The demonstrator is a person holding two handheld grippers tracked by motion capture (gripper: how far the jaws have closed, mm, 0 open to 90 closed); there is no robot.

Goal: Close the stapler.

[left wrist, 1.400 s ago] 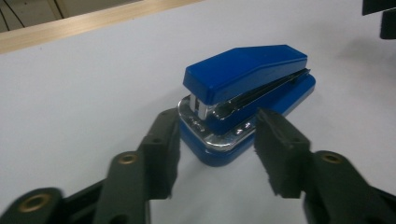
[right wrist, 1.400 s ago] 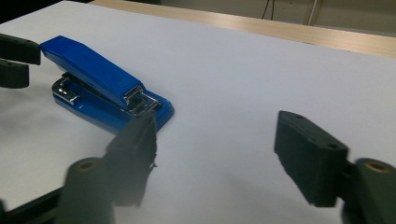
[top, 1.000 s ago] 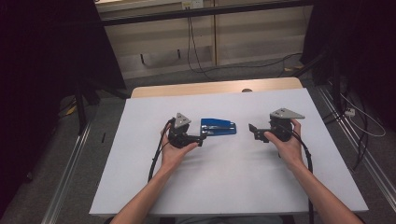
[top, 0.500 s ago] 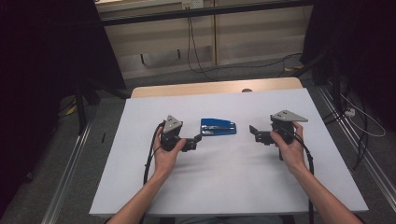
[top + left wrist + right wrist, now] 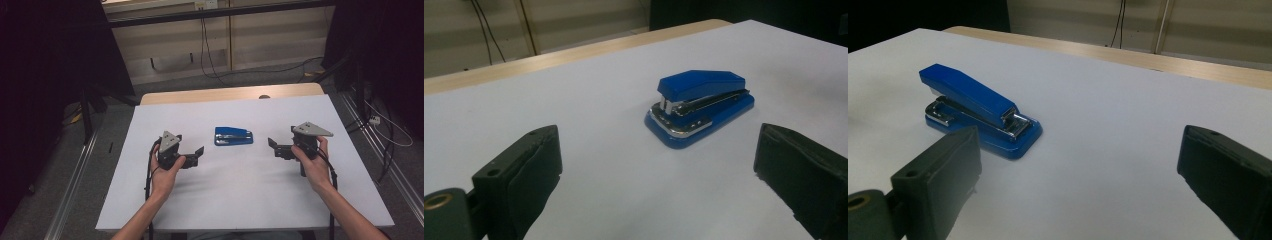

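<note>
So over on the left, the left gripper (image 5: 196,155) sits just above the white table cover (image 5: 240,200) with its jaws spread wide and nothing in them. Between the two grippers, a bit farther back, the blue stapler (image 5: 233,136) lies flat on the cover, touching neither. Over on the right, the right gripper (image 5: 274,146) has its jaws wide apart too, holding nothing.

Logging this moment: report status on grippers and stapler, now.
Left gripper open, holding nothing. Right gripper open, holding nothing. Blue stapler flat on white table between them, untouched. Nothing in the way.
</note>
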